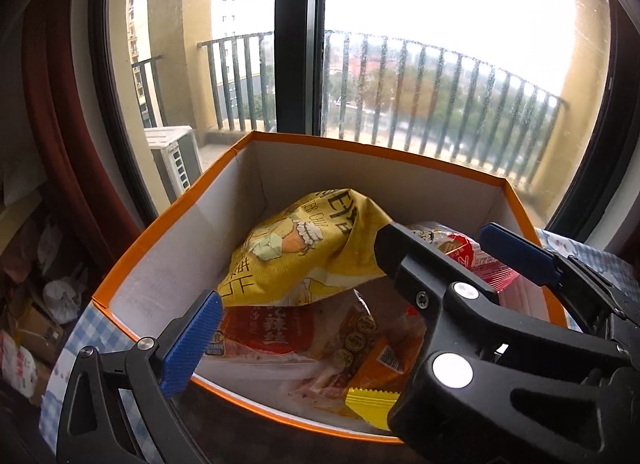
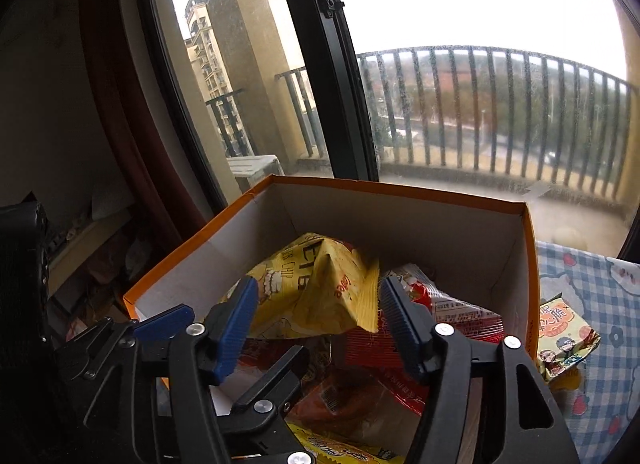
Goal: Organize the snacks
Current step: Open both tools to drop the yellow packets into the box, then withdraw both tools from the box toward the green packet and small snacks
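An orange-rimmed cardboard box [image 1: 132, 252] [image 2: 188, 264] stands on a table by the window and holds several snack packs. A yellow chip bag [image 1: 308, 252] [image 2: 320, 296] lies on top, over red packs [image 1: 276, 332] [image 2: 460, 324] and a small orange-yellow pack [image 1: 376, 380]. My left gripper [image 1: 348, 324] is open over the box's near side, empty. My right gripper [image 2: 316, 316] is open above the box, its pads either side of the yellow bag's lower edge, not gripping. The right gripper also shows in the left wrist view [image 1: 448, 264].
A green-yellow snack pack [image 2: 564, 336] lies on the blue checked tablecloth [image 2: 600, 288] right of the box. A window with a black frame [image 1: 296, 35] is just behind. Cluttered shelves [image 1: 36, 304] stand to the left.
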`<state>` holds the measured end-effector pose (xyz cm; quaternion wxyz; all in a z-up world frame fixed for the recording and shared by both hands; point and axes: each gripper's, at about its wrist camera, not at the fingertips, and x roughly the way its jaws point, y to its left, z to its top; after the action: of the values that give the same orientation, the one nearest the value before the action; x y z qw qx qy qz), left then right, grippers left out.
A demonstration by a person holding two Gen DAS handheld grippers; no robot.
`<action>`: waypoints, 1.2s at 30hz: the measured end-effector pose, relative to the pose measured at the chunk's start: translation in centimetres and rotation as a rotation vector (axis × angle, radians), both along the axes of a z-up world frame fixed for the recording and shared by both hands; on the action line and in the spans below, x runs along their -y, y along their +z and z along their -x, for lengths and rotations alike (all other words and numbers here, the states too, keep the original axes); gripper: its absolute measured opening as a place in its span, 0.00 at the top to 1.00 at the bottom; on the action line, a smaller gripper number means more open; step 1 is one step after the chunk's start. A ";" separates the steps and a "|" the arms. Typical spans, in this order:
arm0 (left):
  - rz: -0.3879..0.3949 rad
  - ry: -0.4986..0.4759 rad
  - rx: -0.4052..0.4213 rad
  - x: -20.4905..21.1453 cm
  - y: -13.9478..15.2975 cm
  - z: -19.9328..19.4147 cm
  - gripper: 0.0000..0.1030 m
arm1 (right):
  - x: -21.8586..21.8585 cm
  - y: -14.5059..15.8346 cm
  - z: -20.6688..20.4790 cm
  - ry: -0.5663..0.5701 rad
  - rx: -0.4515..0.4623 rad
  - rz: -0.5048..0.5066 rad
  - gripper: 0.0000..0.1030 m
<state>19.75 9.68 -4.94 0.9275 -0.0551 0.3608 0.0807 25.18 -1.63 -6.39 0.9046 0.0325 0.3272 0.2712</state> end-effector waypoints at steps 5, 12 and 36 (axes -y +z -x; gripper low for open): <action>0.007 -0.007 0.002 -0.1 -0.1 0.4 0.01 | 0.5 0.2 0.5 -0.014 -0.023 0.008 0.16; 0.009 -0.022 0.025 0.7 0.5 0.9 0.01 | 1.7 1.0 1.6 -0.037 -0.018 0.027 0.13; -0.006 -0.073 0.134 6.3 3.7 4.6 0.01 | 7.9 4.8 6.2 -0.092 0.083 0.043 0.12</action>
<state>15.18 3.41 -1.23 0.9521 -0.0446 0.2993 0.0439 18.98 -9.51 -1.57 0.9294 0.0168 0.2933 0.2233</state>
